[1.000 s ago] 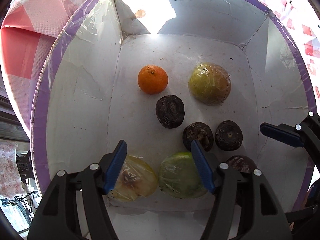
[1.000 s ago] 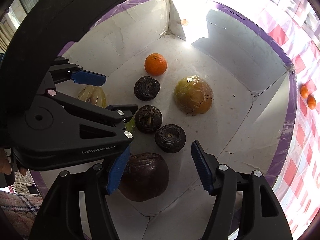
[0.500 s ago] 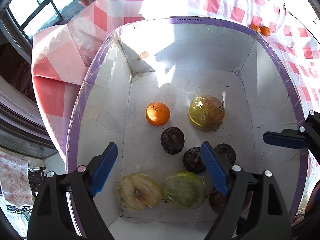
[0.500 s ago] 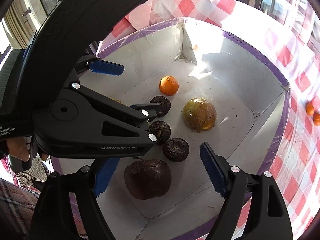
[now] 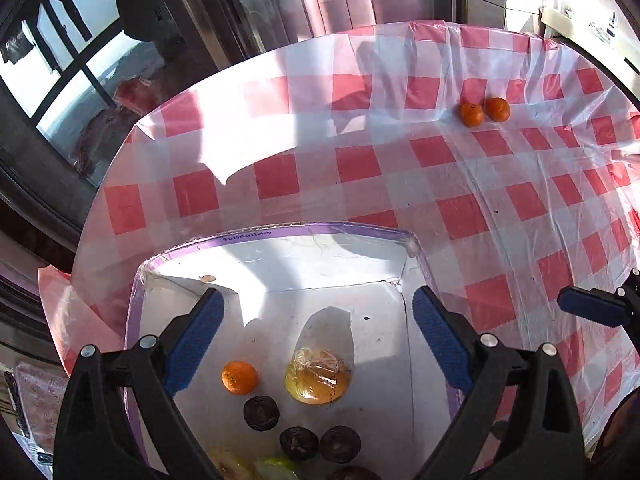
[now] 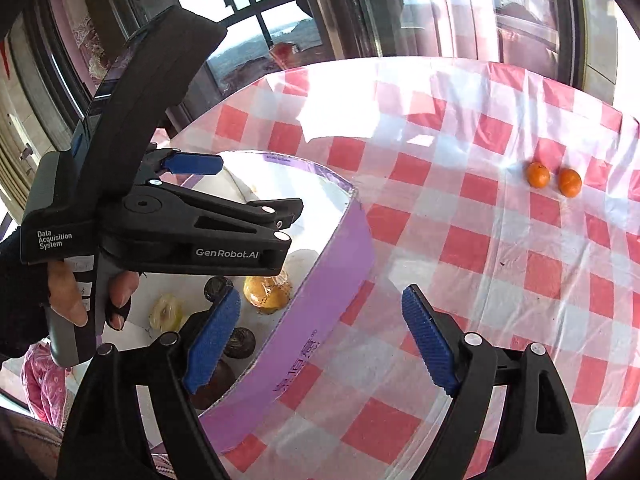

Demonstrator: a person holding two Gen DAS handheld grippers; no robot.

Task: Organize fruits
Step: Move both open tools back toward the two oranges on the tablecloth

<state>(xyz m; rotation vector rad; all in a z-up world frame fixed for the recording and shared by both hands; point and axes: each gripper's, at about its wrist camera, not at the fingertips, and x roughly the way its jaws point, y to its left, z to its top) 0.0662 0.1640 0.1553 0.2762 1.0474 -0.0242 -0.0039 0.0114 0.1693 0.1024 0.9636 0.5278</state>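
A white box with a purple rim [image 5: 304,230] holds an orange [image 5: 239,377], a wrapped yellow fruit [image 5: 318,378] and several dark round fruits [image 5: 261,413]. Two small oranges [image 5: 484,112] lie together on the checked cloth far from the box; they also show in the right wrist view [image 6: 554,178]. My left gripper [image 5: 316,340] is open and empty, raised above the box. My right gripper [image 6: 320,340] is open and empty, above the box's purple side wall [image 6: 304,344] and the cloth. The left gripper shows in the right wrist view [image 6: 224,188], held by a hand.
A red and white checked cloth [image 5: 360,168] under clear plastic covers the round table. Dark window frames [image 5: 72,52] stand beyond the table's far edge. A wrapped pale apple [image 6: 166,312] lies in the box near the hand.
Both grippers have risen out of the box and tilted up, so the table and the two small oranges have come into view. Both stay open and empty.
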